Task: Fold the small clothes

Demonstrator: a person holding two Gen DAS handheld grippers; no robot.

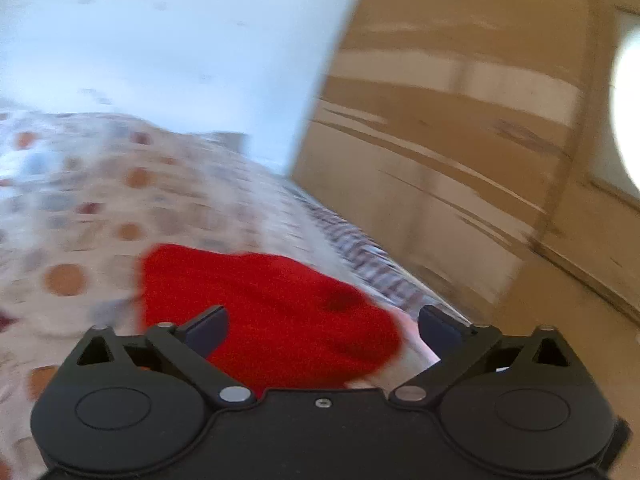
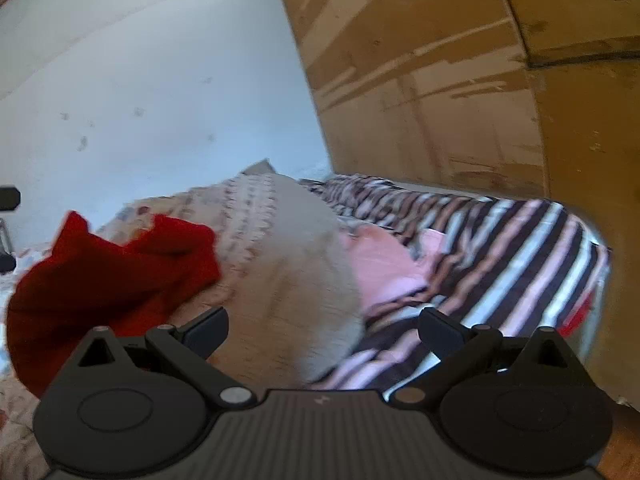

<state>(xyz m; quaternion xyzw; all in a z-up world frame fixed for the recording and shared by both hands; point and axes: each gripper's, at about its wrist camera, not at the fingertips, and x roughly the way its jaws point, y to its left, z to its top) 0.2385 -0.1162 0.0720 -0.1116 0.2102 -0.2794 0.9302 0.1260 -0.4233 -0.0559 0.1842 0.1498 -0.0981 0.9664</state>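
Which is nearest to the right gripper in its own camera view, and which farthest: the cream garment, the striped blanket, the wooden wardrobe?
1. Cream garment, right before the right gripper.
2. Striped blanket, to the right.
3. Wooden wardrobe, behind, upper right.

Red garment (image 1: 264, 312) heaped ahead; wooden panel (image 1: 460, 140) blocks right; left bedspread (image 1: 80, 208) free.

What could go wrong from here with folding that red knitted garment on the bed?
The red knitted garment lies bunched beside a cream knitted garment, so a grab may catch both. Both the left gripper and right gripper are open, holding nothing. Blurred views could spoil aim.
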